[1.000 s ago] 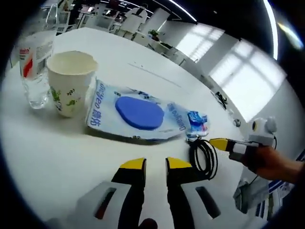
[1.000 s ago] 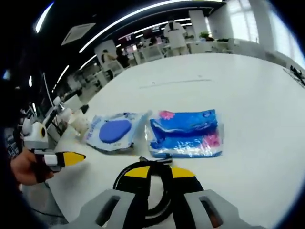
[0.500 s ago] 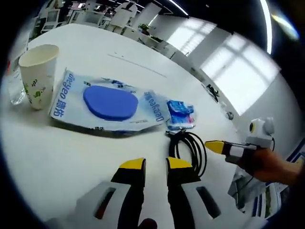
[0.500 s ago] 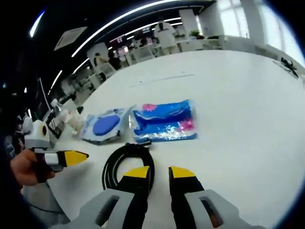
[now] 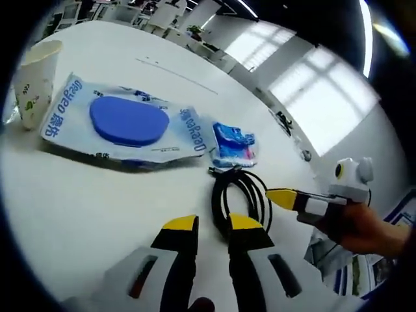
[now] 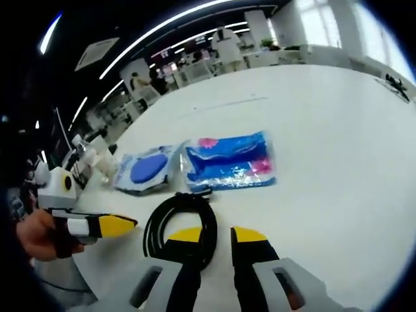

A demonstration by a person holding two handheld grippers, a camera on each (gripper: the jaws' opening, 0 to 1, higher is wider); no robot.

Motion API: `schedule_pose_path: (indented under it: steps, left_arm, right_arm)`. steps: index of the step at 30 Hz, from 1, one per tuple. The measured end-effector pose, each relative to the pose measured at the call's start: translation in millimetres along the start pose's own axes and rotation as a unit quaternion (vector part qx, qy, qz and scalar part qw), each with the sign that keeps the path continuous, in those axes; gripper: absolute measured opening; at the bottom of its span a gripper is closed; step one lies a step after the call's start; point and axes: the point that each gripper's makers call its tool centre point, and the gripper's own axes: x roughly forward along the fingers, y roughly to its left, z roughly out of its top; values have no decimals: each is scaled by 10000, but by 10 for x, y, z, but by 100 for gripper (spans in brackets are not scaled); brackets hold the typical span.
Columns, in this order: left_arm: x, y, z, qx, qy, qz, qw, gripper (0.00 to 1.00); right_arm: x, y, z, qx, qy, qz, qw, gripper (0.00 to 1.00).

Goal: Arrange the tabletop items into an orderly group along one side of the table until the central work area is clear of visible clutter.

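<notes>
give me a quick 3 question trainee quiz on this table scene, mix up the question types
1. True or false: the coiled black cable lies on the white table on the near side of the blue tissue pack, close to both grippers.
2. Multiple choice: in the left gripper view, what stands beyond the far end of the wet wipes pack? A) a paper cup B) a stapler C) a laptop
3. Fill in: the lid on the wet wipes pack is coloured ____.

Key: 1 true. 2 A, the paper cup. 3 blue. Extra note: the left gripper and right gripper each show a narrow gap between their jaws, with nothing held.
</notes>
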Motion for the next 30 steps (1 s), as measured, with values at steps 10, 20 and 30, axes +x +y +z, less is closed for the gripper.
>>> schedule_pose_path:
  steps: [10, 20, 30]
  left_arm:
    - [160, -88, -107, -122, 130, -123, 9998, 10]
    - [184, -32, -131, -38, 263, -1, 9996, 3]
    - [37, 99, -72, 25, 200, 161, 9997, 3]
  right_arm:
    - [-45, 19, -58, 56, 61, 36, 10000, 12]
    - [34, 53, -99, -138, 140, 127, 9997, 4]
    - [113, 191, -138, -166, 195, 244, 9994, 4]
